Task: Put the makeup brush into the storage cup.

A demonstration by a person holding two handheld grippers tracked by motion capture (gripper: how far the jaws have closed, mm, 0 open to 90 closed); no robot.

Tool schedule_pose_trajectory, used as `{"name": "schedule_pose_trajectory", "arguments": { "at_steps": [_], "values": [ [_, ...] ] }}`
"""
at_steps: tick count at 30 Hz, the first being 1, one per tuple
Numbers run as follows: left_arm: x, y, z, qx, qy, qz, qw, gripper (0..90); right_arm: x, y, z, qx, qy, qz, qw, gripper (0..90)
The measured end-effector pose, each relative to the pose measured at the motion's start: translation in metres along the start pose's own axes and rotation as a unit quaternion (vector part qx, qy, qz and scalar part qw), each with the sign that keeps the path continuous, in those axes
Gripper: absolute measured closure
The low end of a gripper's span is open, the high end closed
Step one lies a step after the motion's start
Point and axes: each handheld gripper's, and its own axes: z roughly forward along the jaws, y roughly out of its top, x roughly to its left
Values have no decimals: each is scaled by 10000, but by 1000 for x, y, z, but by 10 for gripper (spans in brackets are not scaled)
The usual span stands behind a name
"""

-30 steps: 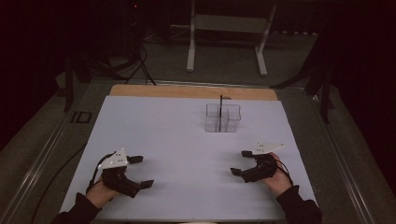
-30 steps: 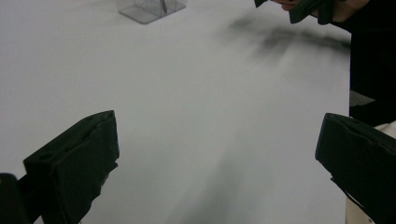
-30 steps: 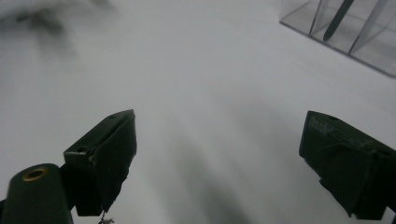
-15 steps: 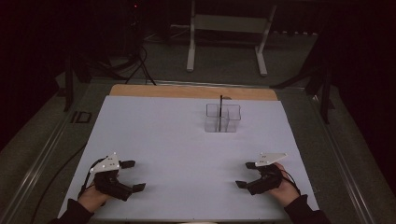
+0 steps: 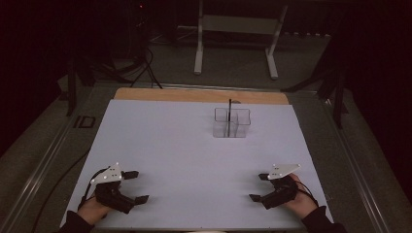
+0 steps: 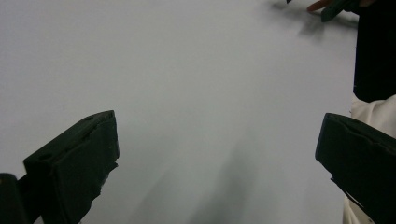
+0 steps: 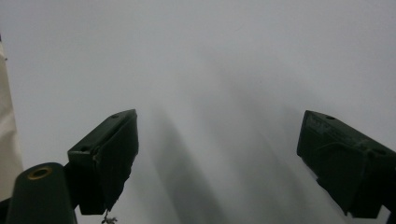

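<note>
Both grippers are empty right now. The left gripper [image 5: 137, 186] sits low over the white table cover [image 5: 184, 145] at the near edge, jaws spread wide with nothing between them. In the left gripper view you just see bare white surface between the two black jaws, plus a bit of the other gripper way off at the top right. The right gripper [image 5: 260, 187] mirrors it on the other side, also released, and the right gripper view again has plain white sheet between its jaws.

The nearest thing to work with is the clear divided container [image 5: 231, 123], well ahead of both grippers and much closer to the right one's side than the left's. A thin black stick [image 5: 230, 112], maybe a pen, hard to tell, stands upright in it, roughly at the divider. I can't tell which compartment it's in.

Progress-wise, my read is either the stick is already dropped in and the hands are parked, or nothing has started. Nothing else lies on the sheet to move, so I lean toward little left to do, but that's a guess.

Pose: both hands come in from the near edge, forearms barely in frame, grippers angled inward toward each other, grey plates on top. Neither one points at the container, and both are well apart from it.
</note>
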Motion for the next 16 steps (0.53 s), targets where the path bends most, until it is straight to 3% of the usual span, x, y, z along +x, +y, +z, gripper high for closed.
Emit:
{"name": "schedule_pose_trajectory", "arguments": {
  "at_steps": [3,16],
  "values": [
    [1,-1,-1,-132,11,-22,9999,10,-1,-1,-3,-38,39,-2,10000,129],
    [0,-1,-2,-143,93,-7,9999,10,-2,-2,-4,-53,30,-19,10000,129]
  ]
}}
